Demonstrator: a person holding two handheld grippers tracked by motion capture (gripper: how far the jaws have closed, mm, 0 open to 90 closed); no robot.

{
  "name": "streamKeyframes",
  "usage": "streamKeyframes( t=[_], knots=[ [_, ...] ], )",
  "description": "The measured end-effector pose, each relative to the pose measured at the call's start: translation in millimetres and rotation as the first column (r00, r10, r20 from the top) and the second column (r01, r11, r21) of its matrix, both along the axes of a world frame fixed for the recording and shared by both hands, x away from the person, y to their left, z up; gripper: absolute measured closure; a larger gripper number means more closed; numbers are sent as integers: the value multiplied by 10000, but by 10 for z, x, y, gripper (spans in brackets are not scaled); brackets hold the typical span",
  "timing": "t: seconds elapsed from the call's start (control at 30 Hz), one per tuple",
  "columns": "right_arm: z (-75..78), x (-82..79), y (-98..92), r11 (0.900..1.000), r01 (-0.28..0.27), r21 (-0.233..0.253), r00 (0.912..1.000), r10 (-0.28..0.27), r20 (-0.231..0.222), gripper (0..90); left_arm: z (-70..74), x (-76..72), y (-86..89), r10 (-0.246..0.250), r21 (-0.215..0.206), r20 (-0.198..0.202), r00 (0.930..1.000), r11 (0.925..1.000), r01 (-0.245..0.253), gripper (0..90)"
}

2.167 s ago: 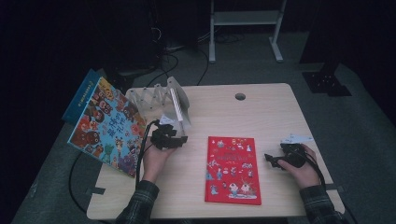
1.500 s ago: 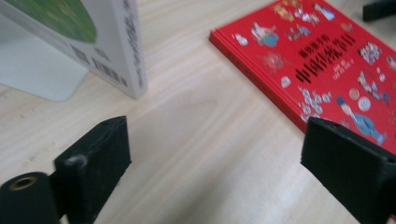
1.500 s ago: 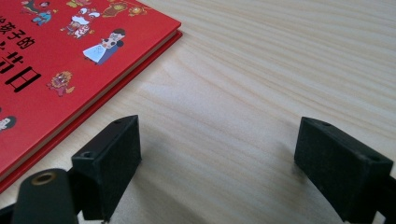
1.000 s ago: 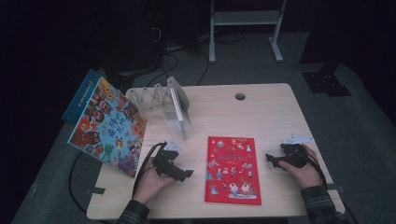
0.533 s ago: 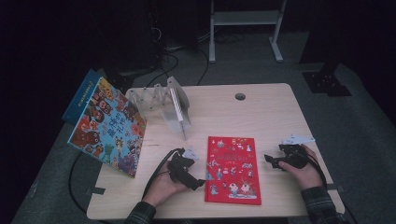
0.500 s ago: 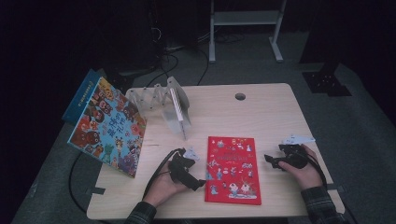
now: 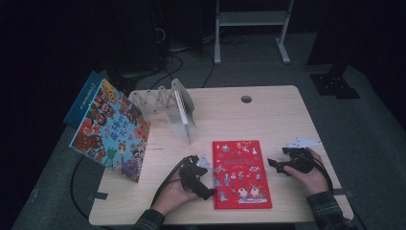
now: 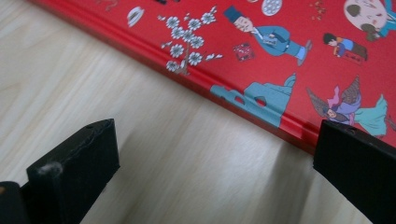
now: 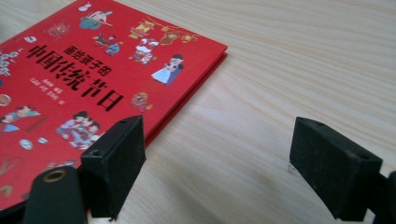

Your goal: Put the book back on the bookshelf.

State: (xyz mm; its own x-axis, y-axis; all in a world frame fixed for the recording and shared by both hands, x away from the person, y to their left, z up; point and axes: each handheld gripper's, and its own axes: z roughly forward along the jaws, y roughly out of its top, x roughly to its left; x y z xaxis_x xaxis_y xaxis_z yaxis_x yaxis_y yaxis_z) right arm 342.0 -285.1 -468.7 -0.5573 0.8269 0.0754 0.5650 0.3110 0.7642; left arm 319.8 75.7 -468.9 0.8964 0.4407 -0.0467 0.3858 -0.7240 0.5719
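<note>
A red picture book [image 7: 241,172] lies flat on the wooden table [image 7: 268,120], front cover up. My left gripper [image 7: 207,193] is low at the book's left edge near the front corner, open, its jaws wide apart over bare wood, with the red book [image 8: 280,51] just ahead. My right gripper [image 7: 274,166] rests to the right of the book, open too; between its jaws lies bare table, and the red book [image 9: 70,88] sits beside its left jaw.
A clear wire book rack [image 7: 165,108] holding one thin white book [image 7: 181,109] stands at the back left. A large colourful picture book [image 7: 111,129] leans off the table's left edge, with a blue book [image 7: 84,96] behind it. A cable hole [image 7: 246,99] is at the back.
My left gripper has come from the rack down and rightward to the red book's left edge. The right gripper has stayed in place.
</note>
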Motion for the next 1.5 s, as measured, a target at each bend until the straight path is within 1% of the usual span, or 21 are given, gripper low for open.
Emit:
streamKeyframes(
  t=[0.03,0.17,0.27,0.4,0.53,0.6,0.63,0.7,0.77,0.93,1.0,1.1,1.13,1.27,1.4,1.43,1.5],
  knots=[
    [5,2,11,10000,-64,4,10000,64,14,169,-2,-5,-17,-5,-32,-52,10000,10000,5,0],
    [15,1,52,9998,-183,64,9998,183,28,170,-7,-23,-104,-187,-77,-35,9998,9998,187,0],
    [13,0,73,9996,-263,107,9997,263,6,170,-15,-40,-169,-232,-180,-43,9997,9996,232,0],
    [27,-4,90,9993,-321,195,9995,319,76,189,-25,-45,-260,-382,-288,49,9993,9989,384,0],
    [67,-13,114,9987,-424,273,9991,422,68,201,-35,-53,-312,-483,-409,133,9987,9980,488,0],
    [84,-17,124,9983,-499,287,9987,496,133,206,-30,-54,-309,-409,-376,180,9990,9984,416,0],
    [88,-20,129,9982,-510,321,9987,507,108,207,-21,-48,-292,-363,-317,248,9990,9988,371,0],
    [91,-24,138,9979,-558,328,9984,555,84,211,4,-24,-233,-243,-421,202,9995,9988,252,0],
    [88,-24,147,9978,-584,310,9983,583,60,214,23,-8,-181,-178,-437,226,9996,9989,187,0],
    [77,-18,172,9970,-696,349,9976,697,-11,221,56,35,26,165,-492,276,9995,9987,-151,0],
    [73,-18,188,9968,-708,375,9974,712,-76,233,57,47,120,334,-421,358,9988,9986,-319,0],
    [55,-12,213,9962,-768,404,9969,775,-159,245,48,50,216,555,-505,357,9978,9973,-537,0],
    [44,-9,228,9959,-805,408,9965,814,-197,253,47,48,238,582,-533,355,9977,9970,-562,0],
    [17,3,267,9956,-821,448,9961,835,-302,296,20,41,283,594,-433,401,9974,9974,-577,0],
    [-2,13,285,9959,-759,498,9962,779,-395,362,-34,35,290,499,-34,430,9978,9988,-498,0],
    [-12,18,287,9958,-745,540,9961,768,-431,375,-43,27,294,459,9,615,9970,9989,-461,0],
    [-27,29,290,9963,-727,462,9957,752,-545,413,-47,19,292,400,53,693,9968,9992,-404,0]
  ],
)
